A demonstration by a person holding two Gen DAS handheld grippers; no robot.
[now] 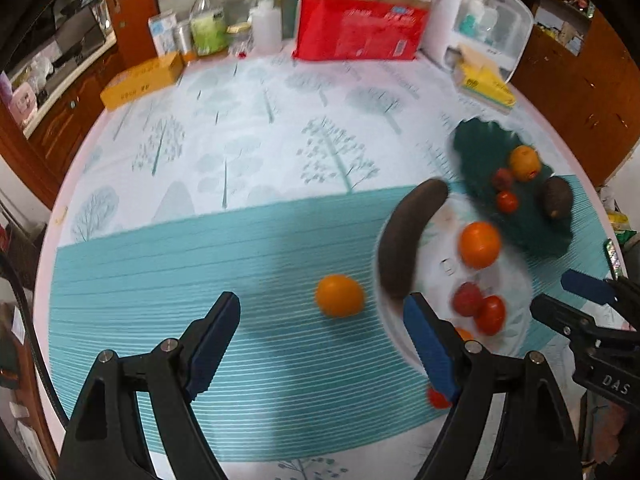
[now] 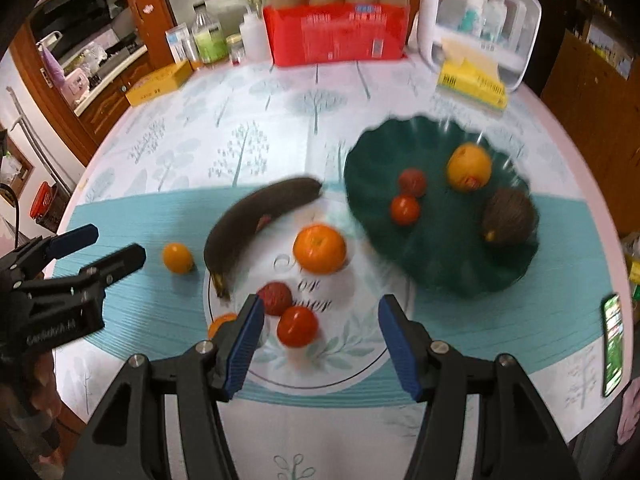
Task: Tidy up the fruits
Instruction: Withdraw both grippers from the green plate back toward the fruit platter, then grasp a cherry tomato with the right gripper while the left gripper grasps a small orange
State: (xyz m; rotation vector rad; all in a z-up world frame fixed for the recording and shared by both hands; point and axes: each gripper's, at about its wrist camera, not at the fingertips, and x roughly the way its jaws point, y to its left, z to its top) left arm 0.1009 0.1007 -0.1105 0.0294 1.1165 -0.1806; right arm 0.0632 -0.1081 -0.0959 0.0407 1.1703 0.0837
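Observation:
A white plate point(image 2: 352, 364) holds a dark overripe banana point(image 2: 256, 220), an orange point(image 2: 319, 249), a red lychee point(image 2: 275, 298), a tomato point(image 2: 297, 326) and a small orange fruit point(image 2: 220, 324) at its left rim. A dark green leaf-shaped plate point(image 2: 440, 256) holds an orange point(image 2: 469, 167), two small red fruits point(image 2: 405, 209) and an avocado point(image 2: 509, 218). A loose small orange point(image 1: 340, 295) lies on the tablecloth left of the white plate. My left gripper point(image 1: 322, 350) is open, just before that orange. My right gripper point(image 2: 320, 348) is open over the white plate's near side.
The round table has a tree-print cloth with a teal band point(image 1: 180, 280). At the back stand a red package of jars point(image 2: 340, 32), bottles point(image 2: 208, 40), a yellow box point(image 1: 140, 80), a white appliance point(image 2: 480, 20) and yellow tissues point(image 2: 472, 84). A phone point(image 2: 614, 344) lies at right.

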